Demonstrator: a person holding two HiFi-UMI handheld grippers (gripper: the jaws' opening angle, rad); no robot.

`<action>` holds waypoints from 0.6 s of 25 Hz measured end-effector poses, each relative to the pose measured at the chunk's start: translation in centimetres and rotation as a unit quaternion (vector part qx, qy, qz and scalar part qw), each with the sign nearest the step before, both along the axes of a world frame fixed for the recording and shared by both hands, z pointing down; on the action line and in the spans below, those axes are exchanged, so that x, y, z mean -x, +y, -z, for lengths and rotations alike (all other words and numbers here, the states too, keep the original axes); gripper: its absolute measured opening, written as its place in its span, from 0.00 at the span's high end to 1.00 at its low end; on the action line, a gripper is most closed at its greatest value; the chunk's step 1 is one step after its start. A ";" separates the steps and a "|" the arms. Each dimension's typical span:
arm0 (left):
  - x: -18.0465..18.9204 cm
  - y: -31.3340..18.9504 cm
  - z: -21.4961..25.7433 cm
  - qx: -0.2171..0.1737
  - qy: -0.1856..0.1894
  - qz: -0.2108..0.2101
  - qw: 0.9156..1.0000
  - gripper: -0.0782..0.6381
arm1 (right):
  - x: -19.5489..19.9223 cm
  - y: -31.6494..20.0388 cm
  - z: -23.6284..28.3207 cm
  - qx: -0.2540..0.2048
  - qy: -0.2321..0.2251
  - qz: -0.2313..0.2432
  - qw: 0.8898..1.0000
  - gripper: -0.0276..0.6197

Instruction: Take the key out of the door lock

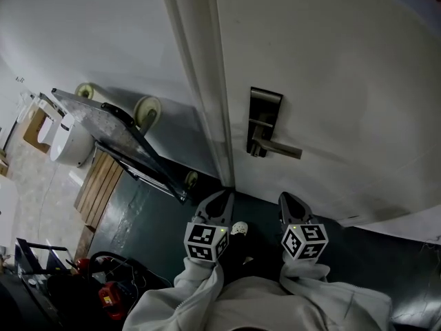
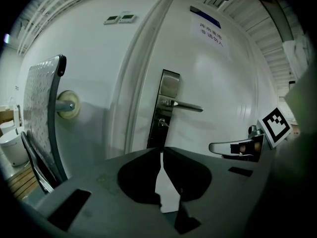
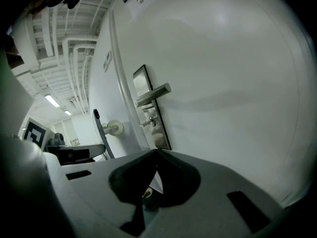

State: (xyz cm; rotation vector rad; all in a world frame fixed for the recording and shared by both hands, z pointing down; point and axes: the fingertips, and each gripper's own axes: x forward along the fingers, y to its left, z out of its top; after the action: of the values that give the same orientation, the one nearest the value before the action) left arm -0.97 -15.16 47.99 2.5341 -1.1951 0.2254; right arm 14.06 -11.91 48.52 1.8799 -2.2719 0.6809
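Note:
The white door [image 1: 331, 67] carries a metal lock plate [image 1: 264, 116] with a lever handle [image 1: 275, 147]. In the left gripper view a small key [image 2: 162, 123] sticks out of the plate [image 2: 166, 108] just under the handle [image 2: 187, 104]. The right gripper view shows the same key [image 3: 146, 123] below the lever [image 3: 154, 93]. Both grippers hang low in front of the door, a short way back from the lock. My left gripper [image 1: 222, 200] is shut and holds nothing [image 2: 161, 153]. To its right, my right gripper [image 1: 288, 201] is likewise shut and holds nothing [image 3: 157, 153].
A platform cart [image 1: 120, 126] with pale wheels leans tipped up against the wall left of the door frame [image 1: 207, 81]. A white tub [image 1: 69, 143], wooden slats [image 1: 100, 181] and red gear with cables [image 1: 110, 298] lie further left. A paper notice [image 2: 209, 32] is stuck high on the door.

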 end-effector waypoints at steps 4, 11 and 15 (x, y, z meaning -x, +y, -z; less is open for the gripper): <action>-0.7 -1.9 -0.2 0.003 0.001 -0.011 1.000 0.85 | -0.5 -1.7 -0.1 0.002 0.000 -0.010 1.000 0.88; -1.8 -4.9 -0.1 0.012 0.019 -0.033 0.999 0.85 | -1.8 -4.1 0.0 0.002 0.005 -0.034 0.999 0.88; -2.7 -5.9 -0.3 0.022 0.033 -0.053 0.998 0.85 | -2.1 -5.3 0.0 0.002 0.008 -0.043 0.999 0.88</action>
State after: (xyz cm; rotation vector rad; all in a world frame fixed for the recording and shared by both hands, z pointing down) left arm 1.77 -21.03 48.27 2.5483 -1.0203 0.1903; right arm 16.18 -17.16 48.54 1.9843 -2.1890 0.6770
